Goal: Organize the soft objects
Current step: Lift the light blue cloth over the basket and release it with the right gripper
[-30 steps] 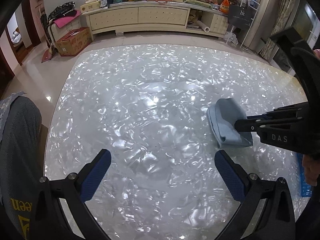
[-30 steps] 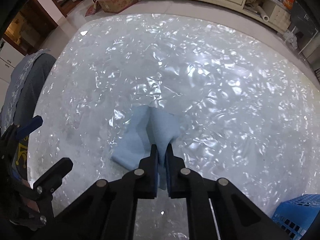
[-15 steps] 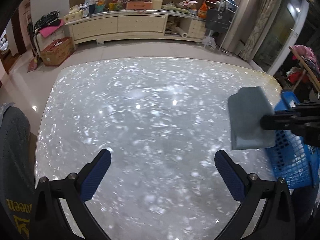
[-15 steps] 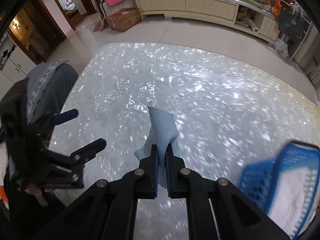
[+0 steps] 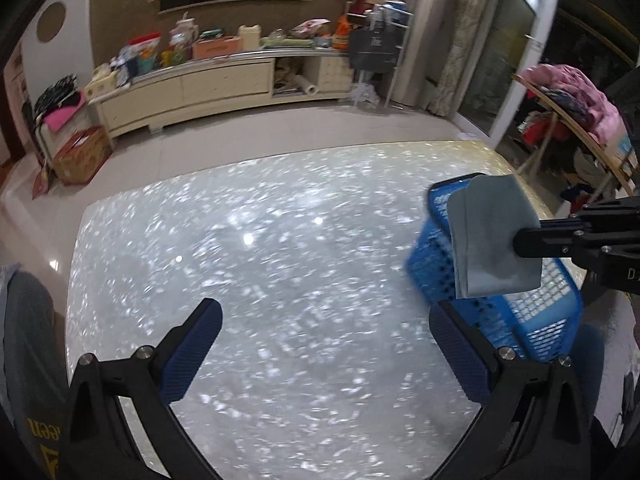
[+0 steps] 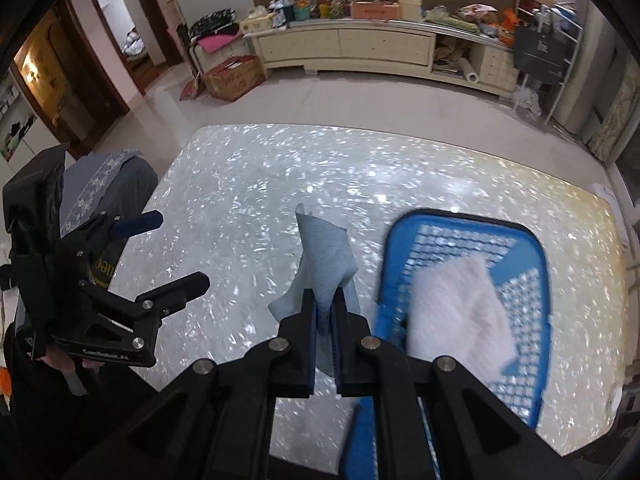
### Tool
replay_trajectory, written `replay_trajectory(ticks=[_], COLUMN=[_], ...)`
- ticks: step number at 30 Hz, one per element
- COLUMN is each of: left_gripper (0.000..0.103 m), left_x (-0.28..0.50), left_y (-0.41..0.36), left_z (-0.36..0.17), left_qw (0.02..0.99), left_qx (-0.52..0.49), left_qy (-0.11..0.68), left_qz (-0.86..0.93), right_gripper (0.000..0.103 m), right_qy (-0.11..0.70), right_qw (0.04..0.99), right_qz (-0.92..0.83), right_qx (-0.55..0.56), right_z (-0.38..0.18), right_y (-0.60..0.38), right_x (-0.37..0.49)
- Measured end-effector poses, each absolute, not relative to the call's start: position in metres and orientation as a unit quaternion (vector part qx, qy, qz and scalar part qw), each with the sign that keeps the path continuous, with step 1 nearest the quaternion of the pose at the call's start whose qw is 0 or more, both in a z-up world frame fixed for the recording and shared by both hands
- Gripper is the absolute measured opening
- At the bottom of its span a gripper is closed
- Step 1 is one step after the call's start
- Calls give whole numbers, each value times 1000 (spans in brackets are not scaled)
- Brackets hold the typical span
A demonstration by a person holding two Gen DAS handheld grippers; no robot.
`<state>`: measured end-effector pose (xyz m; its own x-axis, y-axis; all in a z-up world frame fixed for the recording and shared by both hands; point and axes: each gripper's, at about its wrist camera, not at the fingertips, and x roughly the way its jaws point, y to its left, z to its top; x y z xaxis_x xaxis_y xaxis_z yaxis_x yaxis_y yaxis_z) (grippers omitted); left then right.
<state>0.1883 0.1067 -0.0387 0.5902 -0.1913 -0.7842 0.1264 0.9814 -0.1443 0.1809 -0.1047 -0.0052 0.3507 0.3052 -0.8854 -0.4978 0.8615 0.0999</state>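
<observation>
My right gripper (image 6: 324, 300) is shut on a folded blue-grey cloth (image 6: 326, 256), which hangs clear of the shiny white table (image 6: 248, 216). In the left wrist view the same cloth (image 5: 494, 236) hangs from the right gripper (image 5: 524, 240) in front of the blue plastic basket (image 5: 532, 320). The basket (image 6: 520, 236) stands on the table's right side and holds a white fluffy towel (image 6: 456, 312). My left gripper (image 5: 320, 340) is open and empty above the table's near part. In the right wrist view the left gripper (image 6: 172, 252) is at the left.
A grey cushioned chair (image 6: 116, 184) stands at the table's left edge. Beyond the table is tiled floor, a long cream cabinet (image 6: 348, 48) loaded with clutter, and a cardboard box (image 6: 232, 76). A rack with pink clothing (image 5: 572, 92) stands at the right.
Both grippers have risen off the table. The right one lifted the blue-grey cloth from the tabletop and carried it to the right, toward the blue basket, which has come into view.
</observation>
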Motion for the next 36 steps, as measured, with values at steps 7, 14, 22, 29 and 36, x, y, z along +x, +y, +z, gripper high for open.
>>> replay_trajectory(ticks=[7,14,22,29,36], left_gripper=[103,103,103,103,103], left_x=[190,203,222,237,241], left_y=[52,8,-24,-36,-37], left_z=[-21,-21,-40,-64,-74], left_qw=[889,882,871,858,855], left_qx=[-5,13,30,47,41], left_qy=[443,451,467,489,495], left_qz=[-114,-138,-149,-150,-153], right_gripper=[6,6,6,6,21], right_qy=[507,513,548,572,555], right_qw=[827,827,809,802,816], right_qz=[232,226,211,169,151], right_qx=[-67,-43,-14,-22,-49], right_z=[-4,-8,-47,-86,-80], right_y=[-142,-168,-184,-193,-188], right_x=[178,179,208,228,220])
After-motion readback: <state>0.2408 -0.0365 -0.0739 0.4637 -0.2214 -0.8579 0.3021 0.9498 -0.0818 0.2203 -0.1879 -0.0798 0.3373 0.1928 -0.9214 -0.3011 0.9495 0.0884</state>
